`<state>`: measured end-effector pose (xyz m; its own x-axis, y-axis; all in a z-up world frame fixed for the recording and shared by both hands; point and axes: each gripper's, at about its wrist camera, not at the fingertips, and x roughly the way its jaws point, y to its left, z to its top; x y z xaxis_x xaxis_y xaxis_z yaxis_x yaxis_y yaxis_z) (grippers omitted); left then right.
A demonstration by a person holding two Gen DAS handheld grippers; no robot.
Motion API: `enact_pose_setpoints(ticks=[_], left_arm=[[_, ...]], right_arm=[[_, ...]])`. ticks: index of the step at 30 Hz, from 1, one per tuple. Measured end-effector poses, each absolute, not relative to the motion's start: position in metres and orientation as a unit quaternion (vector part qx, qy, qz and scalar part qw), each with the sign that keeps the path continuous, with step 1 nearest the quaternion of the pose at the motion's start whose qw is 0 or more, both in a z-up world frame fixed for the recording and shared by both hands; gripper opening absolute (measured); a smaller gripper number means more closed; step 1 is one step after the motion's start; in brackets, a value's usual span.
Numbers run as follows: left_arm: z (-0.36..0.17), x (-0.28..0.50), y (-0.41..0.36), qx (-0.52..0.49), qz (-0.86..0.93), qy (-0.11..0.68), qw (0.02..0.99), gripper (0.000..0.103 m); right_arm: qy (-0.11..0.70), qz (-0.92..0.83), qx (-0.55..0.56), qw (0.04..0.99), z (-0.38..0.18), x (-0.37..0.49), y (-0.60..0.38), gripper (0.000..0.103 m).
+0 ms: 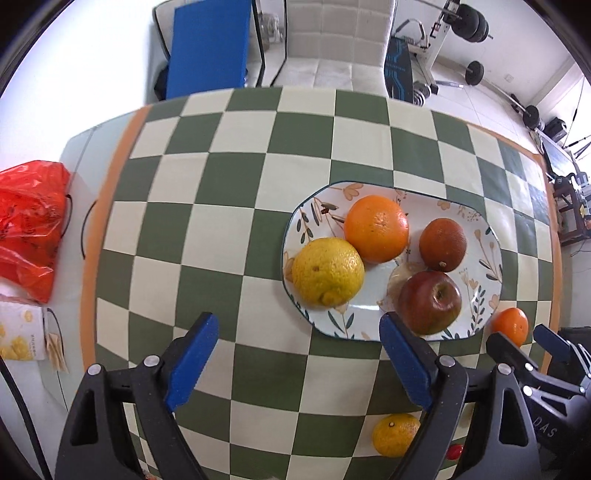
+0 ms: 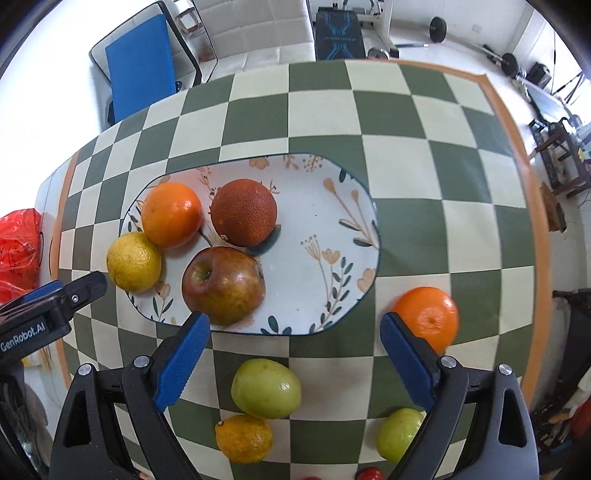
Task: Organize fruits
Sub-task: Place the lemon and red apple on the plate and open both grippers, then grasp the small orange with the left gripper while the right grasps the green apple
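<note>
A floral plate (image 2: 332, 229) (image 1: 476, 240) on the checkered tablecloth holds a yellow citrus (image 2: 133, 263) (image 1: 327, 272), an orange (image 2: 171, 214) (image 1: 376, 229), a dark red-brown orange (image 2: 243, 212) (image 1: 443, 244) and a red apple (image 2: 223, 285) (image 1: 430, 301). Off the plate lie a small orange (image 2: 428, 317) (image 1: 511, 325), a green fruit (image 2: 266, 387), a second green fruit (image 2: 399, 434) and a yellow-orange citrus (image 2: 243, 437) (image 1: 395, 434). My left gripper (image 1: 299, 328) is open and empty, near the plate's front left. My right gripper (image 2: 295, 328) is open and empty above the green fruit.
A red plastic bag (image 1: 29, 225) and a white carton (image 1: 22, 332) sit left of the cloth. Small red things (image 2: 369, 472) lie at the near edge. A white chair (image 1: 332, 40), blue board (image 1: 207, 44) and gym gear (image 1: 461, 29) stand beyond the table.
</note>
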<state>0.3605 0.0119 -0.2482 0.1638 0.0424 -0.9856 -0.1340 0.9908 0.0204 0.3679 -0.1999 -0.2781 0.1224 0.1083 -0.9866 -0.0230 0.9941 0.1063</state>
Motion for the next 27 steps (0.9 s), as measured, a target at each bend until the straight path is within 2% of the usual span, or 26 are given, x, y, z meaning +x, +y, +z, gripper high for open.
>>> enact_pose_setpoints(ticks=[18,27], left_arm=[[-0.144,0.268,-0.010,-0.023,0.026,0.558,0.829,0.089],[-0.110,0.237,-0.022,-0.015,0.013,0.528,0.849,0.089]], right_arm=[[0.579,0.041,0.023,0.814,-0.157,0.280,-0.215,0.095],[0.536,0.037,0.022,0.843,-0.105,0.233,-0.219,0.095]])
